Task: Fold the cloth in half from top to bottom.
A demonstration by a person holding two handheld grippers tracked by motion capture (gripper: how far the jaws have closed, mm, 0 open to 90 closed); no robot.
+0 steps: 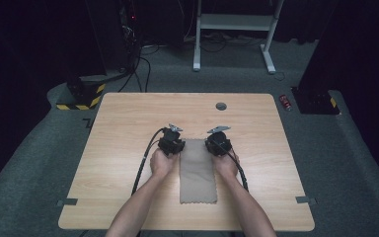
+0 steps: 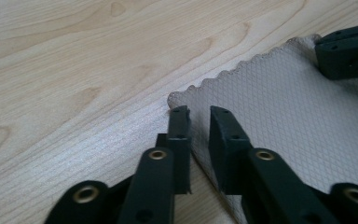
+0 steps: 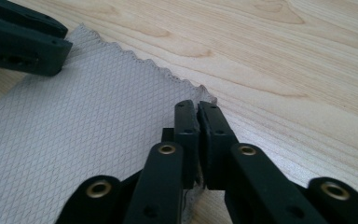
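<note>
A grey-beige diamond-textured cloth with scalloped edges [image 1: 198, 170] is lying flat on the light wooden desk [image 1: 118, 128]. The right tool [image 3: 198, 114] is pinching the cloth's far right corner, jaws nearly together. The left tool [image 2: 199, 116] is straddling the far left corner, jaws narrow with a gap showing.

Both forearms come in from the near edge of the bench [image 1: 128, 106], each hand wrapped around its tool. The left hand [image 1: 162, 163] holds the left gripper [image 1: 171, 140] at the left far corner of the cloth [image 1: 197, 173], jaws narrowed with a slim gap over the cloth edge. The right hand [image 1: 225, 165] holds the right gripper [image 1: 218, 142] at the right far corner, jaws pinched together on the cloth corner.
</note>
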